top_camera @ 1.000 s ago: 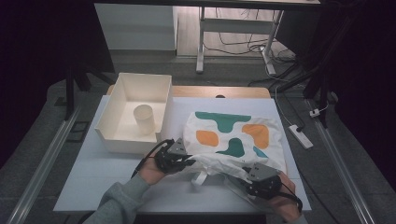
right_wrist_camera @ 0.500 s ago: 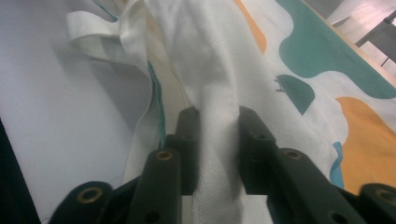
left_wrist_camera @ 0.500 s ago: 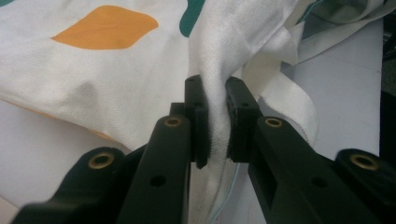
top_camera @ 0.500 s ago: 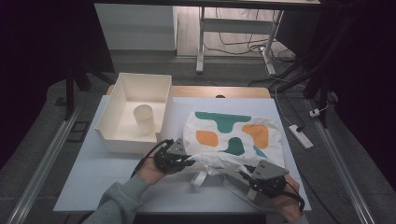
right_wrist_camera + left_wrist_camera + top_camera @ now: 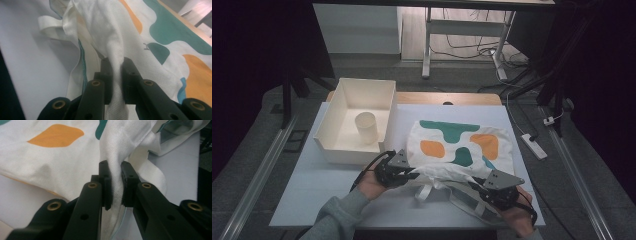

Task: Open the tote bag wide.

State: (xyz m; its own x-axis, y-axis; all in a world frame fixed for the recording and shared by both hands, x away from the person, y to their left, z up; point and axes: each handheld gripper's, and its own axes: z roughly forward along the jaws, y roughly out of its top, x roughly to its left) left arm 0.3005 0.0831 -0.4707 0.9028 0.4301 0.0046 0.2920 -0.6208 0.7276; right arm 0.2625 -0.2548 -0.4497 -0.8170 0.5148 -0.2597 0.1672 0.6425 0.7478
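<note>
A white cloth tote bag [image 5: 462, 142] with green and orange blotches lies on the white table, its opening toward the near edge. My left gripper [image 5: 408, 174] is shut on the bag's near left rim; in the left gripper view the white fabric [image 5: 115, 180] is pinched between the black jaws. At the near right rim my right gripper [image 5: 484, 186] is shut on the bag too, and the cloth [image 5: 115, 67] rises in a fold out of its jaws. A white strap [image 5: 426, 192] droops between the two grippers.
A white open box [image 5: 354, 120] stands at the back left of the table with a pale cup [image 5: 366, 128] upright inside it. Beyond the table's right edge a power strip [image 5: 533, 146] lies on the floor. Bare table top [image 5: 327, 195] stretches at the near left.
Both grippers have kept their hold on the bag's rim. The right gripper shifted slightly to the right and nearer, and the rim stretched out a bit between the two.
</note>
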